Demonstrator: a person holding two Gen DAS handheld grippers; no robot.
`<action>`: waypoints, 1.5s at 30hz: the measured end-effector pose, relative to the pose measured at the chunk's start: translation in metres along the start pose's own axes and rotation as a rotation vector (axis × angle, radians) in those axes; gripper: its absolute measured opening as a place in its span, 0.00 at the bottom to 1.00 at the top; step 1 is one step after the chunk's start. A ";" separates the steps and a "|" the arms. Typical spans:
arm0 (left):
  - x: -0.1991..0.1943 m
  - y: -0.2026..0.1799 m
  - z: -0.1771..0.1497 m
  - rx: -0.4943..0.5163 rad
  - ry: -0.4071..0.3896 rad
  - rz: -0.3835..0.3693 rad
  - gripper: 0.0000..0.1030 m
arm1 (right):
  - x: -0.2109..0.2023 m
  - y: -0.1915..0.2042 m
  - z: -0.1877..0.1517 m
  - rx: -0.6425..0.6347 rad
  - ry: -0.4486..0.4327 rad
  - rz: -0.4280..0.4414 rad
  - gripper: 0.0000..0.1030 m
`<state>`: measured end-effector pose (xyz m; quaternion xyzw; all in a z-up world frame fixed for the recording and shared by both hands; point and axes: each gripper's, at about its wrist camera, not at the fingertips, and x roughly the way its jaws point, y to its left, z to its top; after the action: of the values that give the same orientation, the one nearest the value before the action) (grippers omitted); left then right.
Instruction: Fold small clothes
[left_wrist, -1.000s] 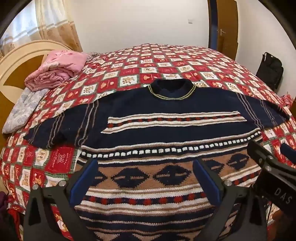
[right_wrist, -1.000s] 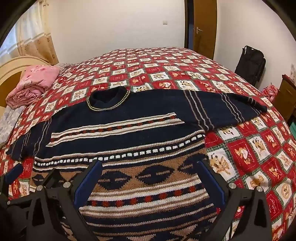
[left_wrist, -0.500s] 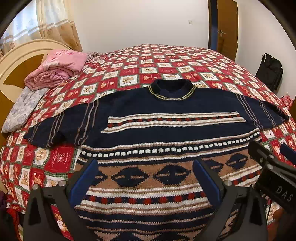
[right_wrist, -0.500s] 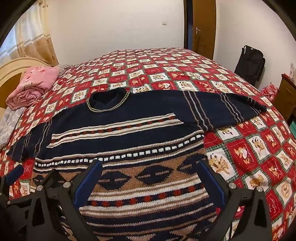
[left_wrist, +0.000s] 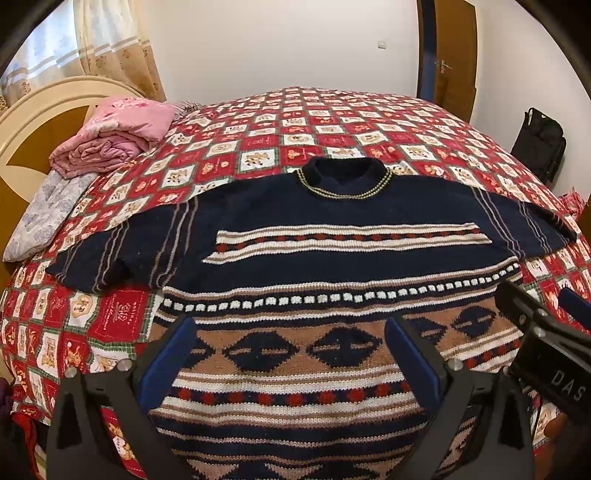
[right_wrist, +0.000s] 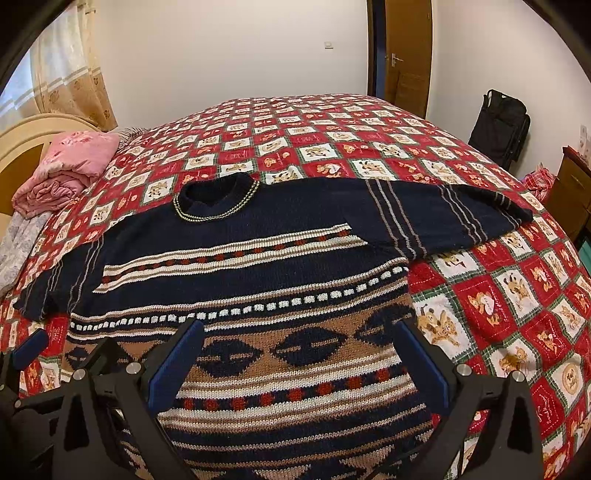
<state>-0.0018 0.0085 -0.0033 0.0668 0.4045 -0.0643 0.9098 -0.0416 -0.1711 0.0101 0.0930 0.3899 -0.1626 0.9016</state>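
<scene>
Navy knitted sweater (left_wrist: 332, 266) lies flat on the quilt (left_wrist: 280, 122); both tongs, left (left_wrist: 288, 358) and right (right_wrist: 295, 362), seemingly above it, spread wide.

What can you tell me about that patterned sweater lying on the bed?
The sweater is a thick-looking knit, dark navy at the top, with cream, tan and red bands and dark diamond shapes lower down. Its round collar has a yellowish trim. It lies flat and face up on the red checked bedspread, both striped sleeves spread sideways, collar away from the cameras, not yet folded. The left gripper and right gripper hang open above its lower part, gripping nothing.
</scene>
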 end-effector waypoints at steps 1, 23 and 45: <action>0.000 -0.001 0.000 0.000 -0.001 0.000 1.00 | 0.000 0.000 0.000 0.001 -0.001 0.001 0.99; -0.004 0.001 0.001 0.015 -0.024 -0.019 1.00 | -0.001 -0.010 0.008 -0.012 0.001 0.007 0.99; 0.016 -0.007 0.037 -0.015 -0.040 -0.081 1.00 | 0.133 -0.376 0.078 0.540 0.105 -0.386 0.83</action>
<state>0.0348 -0.0057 0.0091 0.0421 0.3892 -0.0994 0.9148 -0.0412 -0.5732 -0.0497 0.2613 0.3889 -0.4230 0.7756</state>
